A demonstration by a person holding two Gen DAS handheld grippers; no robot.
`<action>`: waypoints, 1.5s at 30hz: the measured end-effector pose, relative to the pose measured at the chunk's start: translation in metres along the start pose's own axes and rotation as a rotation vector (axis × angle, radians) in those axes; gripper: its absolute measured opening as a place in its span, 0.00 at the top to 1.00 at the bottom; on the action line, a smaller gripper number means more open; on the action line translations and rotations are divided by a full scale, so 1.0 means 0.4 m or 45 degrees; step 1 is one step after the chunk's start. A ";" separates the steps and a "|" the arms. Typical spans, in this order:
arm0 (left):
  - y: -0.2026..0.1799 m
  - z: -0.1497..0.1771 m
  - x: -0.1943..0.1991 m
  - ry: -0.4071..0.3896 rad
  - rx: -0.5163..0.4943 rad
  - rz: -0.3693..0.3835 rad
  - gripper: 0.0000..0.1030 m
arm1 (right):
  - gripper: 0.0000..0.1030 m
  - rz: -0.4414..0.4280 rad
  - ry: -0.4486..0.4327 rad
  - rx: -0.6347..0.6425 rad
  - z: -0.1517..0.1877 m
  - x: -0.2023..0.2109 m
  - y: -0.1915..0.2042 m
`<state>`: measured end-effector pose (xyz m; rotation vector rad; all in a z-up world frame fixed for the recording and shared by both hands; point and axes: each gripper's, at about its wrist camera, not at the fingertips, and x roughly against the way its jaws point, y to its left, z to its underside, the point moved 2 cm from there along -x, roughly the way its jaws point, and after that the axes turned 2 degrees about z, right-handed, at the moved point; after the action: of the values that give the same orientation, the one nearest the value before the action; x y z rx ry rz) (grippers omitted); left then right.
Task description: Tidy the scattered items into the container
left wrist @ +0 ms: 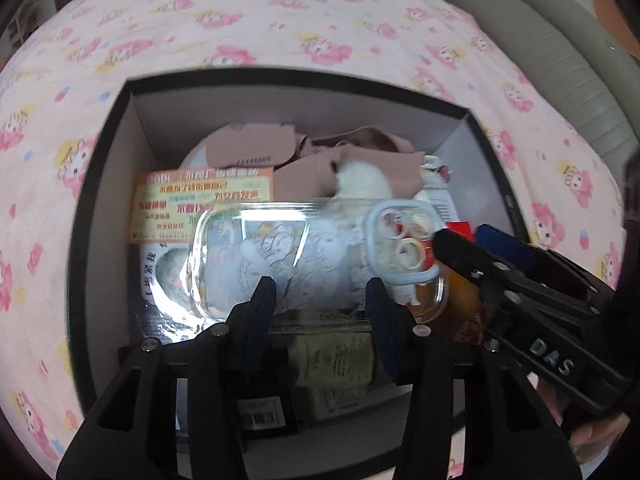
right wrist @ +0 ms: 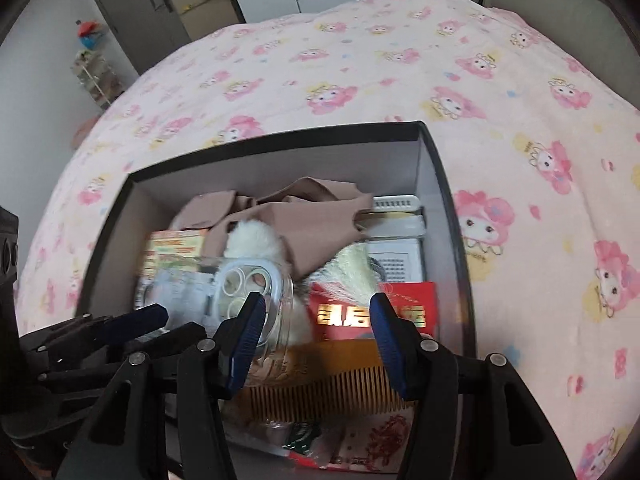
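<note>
- The box (left wrist: 100, 208) sits on the bed (left wrist: 320, 20) and is already crowded, so place things flat, not dropped.
- The clear phone case (left wrist: 280, 256) hangs over the pile inside the box, above the leaflet (left wrist: 200, 204) and brown cloth (left wrist: 320, 168); its long axis runs left to right in the left wrist view, camera cut-out toward your right.
- Your left tool (left wrist: 320, 304) has the case's near edge between its jaws; whether the pads actually press I cannot tell (the edge is transparent). Lower it level before letting go.
- Your right tool (right wrist: 316, 336) hovers agape, empty, over the comb (right wrist: 320, 388) and red envelope (right wrist: 416, 300); keep it clear.
</note>
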<state>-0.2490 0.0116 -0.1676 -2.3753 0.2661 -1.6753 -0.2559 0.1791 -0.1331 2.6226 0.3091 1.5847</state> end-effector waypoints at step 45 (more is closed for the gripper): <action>-0.165 0.349 0.797 -0.783 -0.128 -0.191 0.01 | 0.12 0.270 -0.581 -0.079 0.306 0.777 0.087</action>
<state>-0.0101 -0.0017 0.0934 -2.8978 0.0636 -0.9148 -0.0028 0.2141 0.0852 2.9372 -0.0456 0.9648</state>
